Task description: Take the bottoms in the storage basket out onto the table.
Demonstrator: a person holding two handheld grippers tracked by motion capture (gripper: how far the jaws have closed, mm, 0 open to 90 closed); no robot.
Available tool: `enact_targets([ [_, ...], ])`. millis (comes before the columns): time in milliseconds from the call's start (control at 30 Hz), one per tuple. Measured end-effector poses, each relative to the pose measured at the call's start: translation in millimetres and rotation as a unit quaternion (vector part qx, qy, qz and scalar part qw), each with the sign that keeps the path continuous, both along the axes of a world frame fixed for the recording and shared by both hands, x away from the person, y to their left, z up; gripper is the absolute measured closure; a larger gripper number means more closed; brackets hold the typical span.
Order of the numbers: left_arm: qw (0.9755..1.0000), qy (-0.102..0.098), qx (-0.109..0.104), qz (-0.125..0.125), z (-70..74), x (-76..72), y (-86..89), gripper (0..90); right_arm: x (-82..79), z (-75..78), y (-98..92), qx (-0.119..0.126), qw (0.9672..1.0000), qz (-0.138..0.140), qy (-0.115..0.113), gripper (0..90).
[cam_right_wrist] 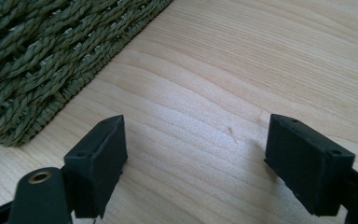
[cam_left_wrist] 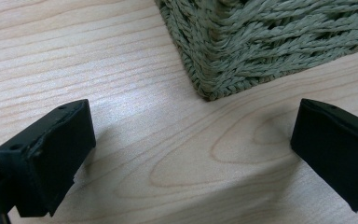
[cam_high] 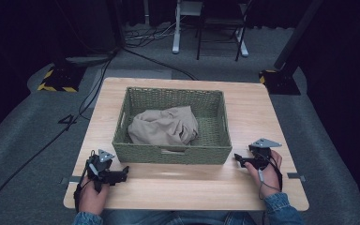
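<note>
Both my claws rest on the worktop (cam_high: 187, 187), jaws spread wide and holding nothing: left claw (cam_high: 124, 172), right claw (cam_high: 237, 159). Between and beyond them sits the basket (cam_high: 171, 154), tan cloth (cam_high: 164, 126) inside.

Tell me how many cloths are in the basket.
1: a crumpled beige cloth lies in the green woven basket, toward its left and front. Anything beneath it would be hidden.
</note>
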State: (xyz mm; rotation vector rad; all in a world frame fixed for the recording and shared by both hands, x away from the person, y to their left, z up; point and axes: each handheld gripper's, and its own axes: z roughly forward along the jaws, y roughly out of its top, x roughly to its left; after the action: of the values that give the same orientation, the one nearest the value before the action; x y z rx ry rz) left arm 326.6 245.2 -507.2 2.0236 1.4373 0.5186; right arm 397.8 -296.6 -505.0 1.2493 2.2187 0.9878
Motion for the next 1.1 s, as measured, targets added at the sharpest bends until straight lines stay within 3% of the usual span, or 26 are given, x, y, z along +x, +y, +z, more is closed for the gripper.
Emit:
enact_targets([
  [733,1.0000,0.000,0.000,0.000,0.0,0.1,-0.1,0.1,0.0,0.4,-0.6,0.003,1.0000,0.005,0.003,21.3],
  [867,1.0000,0.000,0.000,0.000,0.1,0.1,0.0,0.1,0.7,0.8,-2.4,0.018,0.9998,-0.001,0.008,21.3],
  [1000,1.0000,0.000,0.000,0.000,0.1,0.1,0.0,0.1,1.6,9.0,-7.7,0.015,0.9998,0.001,0.014,23.0],
  [1100,1.0000,0.000,0.000,0.000,0.1,0.1,0.0,0.1,1.5,19.5,-11.8,0.031,0.9994,0.003,0.017,23.4],
])
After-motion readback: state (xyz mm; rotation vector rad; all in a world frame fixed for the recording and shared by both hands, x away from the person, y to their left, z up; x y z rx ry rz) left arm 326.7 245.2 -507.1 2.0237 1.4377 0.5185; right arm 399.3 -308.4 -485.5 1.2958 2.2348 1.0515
